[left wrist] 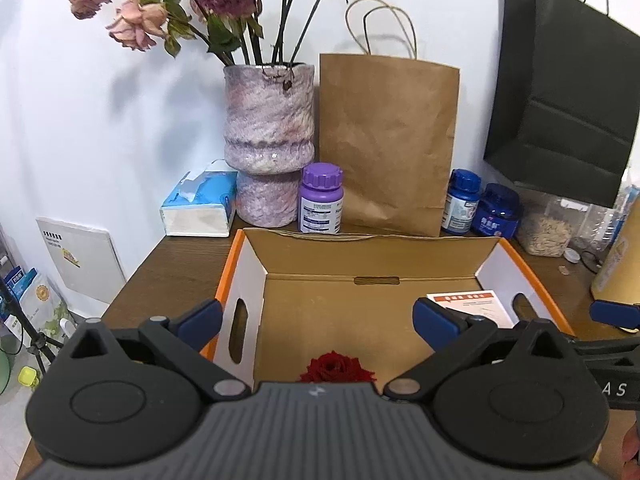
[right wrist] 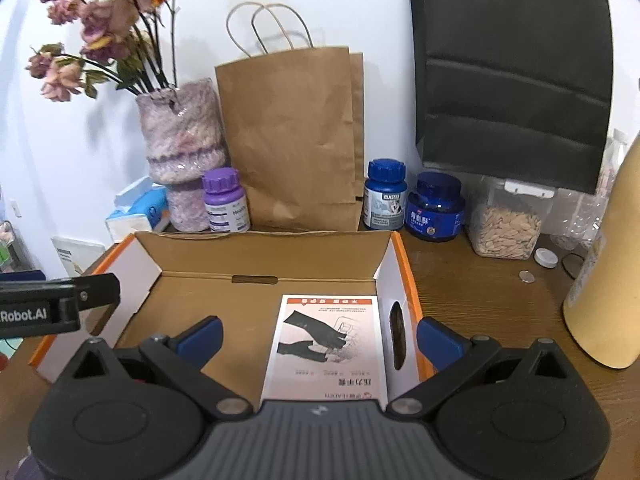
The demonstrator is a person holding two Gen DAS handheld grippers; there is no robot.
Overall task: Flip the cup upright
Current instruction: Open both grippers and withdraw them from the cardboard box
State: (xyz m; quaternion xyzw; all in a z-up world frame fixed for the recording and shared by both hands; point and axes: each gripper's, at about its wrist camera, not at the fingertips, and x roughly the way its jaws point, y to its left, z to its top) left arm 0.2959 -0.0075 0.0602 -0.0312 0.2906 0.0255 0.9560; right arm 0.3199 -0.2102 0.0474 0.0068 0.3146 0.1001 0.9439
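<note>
Cup nowhere in either view, so its place can't be told: left gripper [left wrist: 318, 320] and right gripper [right wrist: 319, 340] both hang released and empty over the cardboard box [right wrist: 264, 258], rose [left wrist: 334, 366] at six o'clock, leaflet [right wrist: 326, 346] beyond — likely done or searching; next, find the cup.

Left tongs [left wrist: 318, 320]: jaws spread wide, nothing held between the blue pads [left wrist: 204, 318]; pointed forward and angled downward. Right tongs [right wrist: 318, 334]: jaws likewise spread wide, nothing gripped, pitched downward to a similar degree. The two are held side by side, each seen at the edge of the other's view.
</note>
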